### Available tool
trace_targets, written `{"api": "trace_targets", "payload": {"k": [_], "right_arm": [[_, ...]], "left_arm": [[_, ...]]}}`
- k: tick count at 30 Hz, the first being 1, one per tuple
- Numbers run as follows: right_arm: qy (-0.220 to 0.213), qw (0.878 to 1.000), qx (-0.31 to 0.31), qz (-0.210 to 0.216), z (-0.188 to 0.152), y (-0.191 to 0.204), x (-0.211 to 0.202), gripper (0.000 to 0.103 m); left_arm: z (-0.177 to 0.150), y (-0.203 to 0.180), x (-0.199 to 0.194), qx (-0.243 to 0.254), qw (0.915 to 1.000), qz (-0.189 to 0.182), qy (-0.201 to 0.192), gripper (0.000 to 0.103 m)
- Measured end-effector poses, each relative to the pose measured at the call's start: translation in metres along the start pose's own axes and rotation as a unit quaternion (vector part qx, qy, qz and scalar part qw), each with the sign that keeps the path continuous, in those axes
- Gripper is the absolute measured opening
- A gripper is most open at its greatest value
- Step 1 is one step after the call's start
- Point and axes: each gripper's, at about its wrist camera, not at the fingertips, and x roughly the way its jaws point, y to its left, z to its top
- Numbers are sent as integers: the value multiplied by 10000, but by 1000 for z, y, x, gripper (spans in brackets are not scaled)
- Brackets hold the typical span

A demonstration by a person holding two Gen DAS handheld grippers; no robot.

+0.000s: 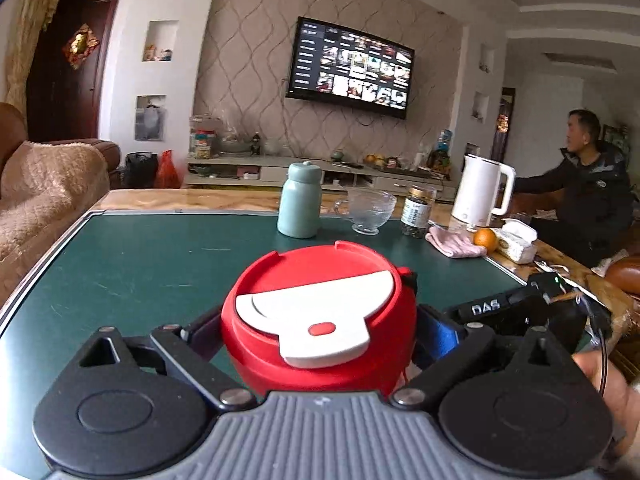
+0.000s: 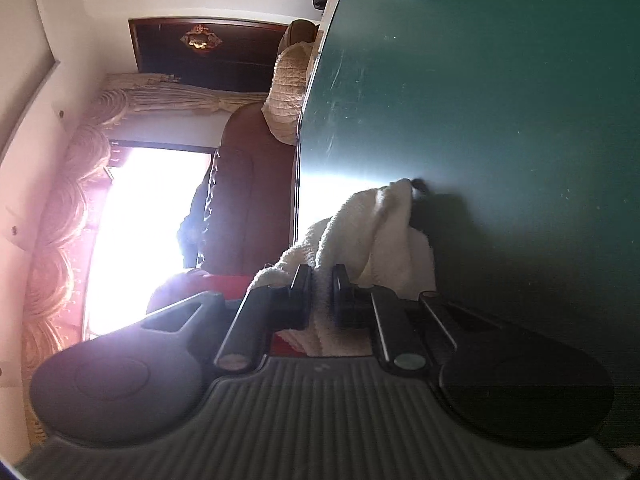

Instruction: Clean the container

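Observation:
A red container (image 1: 320, 344) with a white flip lid (image 1: 320, 320) stands on the green table mat (image 1: 140, 264), close in front of the left wrist camera. My left gripper (image 1: 320, 324) has a finger against each side of its body and is shut on it. In the right wrist view, which is rolled sideways, my right gripper (image 2: 322, 280) is shut on a white towel (image 2: 384, 232) that hangs forward against the green mat (image 2: 500, 120). A black gripper body (image 1: 520, 312) and a hand (image 1: 600, 368) show just right of the container.
Behind the container stand a pale green bottle (image 1: 300, 204), a glass cup (image 1: 370, 210), a jar (image 1: 418, 210) and a white kettle (image 1: 482, 190). A pink cloth (image 1: 456, 246), an orange (image 1: 486, 239) and a tissue pack (image 1: 518, 240) lie right. A person (image 1: 588, 184) sits far right; sofa (image 1: 44, 192) left.

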Motion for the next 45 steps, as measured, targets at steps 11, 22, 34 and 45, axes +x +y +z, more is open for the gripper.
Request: {"api": "trace_targets", "payload": {"k": [11,22,34,45], "right_arm": [[211,9998,52,10,6,1,10,13],[-341,9981,-457,222,22,30,-21,13],[-814,9960,-363,-55,16,25,-29,13],[-711,9971,-199,-182,12,16,-25,13]], "left_arm": [[-3,-21,7,1195,9926,-216,46,98],[10,-45,46,2586,9622,-847,50,98],[21,-41,73,2575,9581,-1170,457,103],[26,-22,52,1126,9889,-336,907,103]]}}
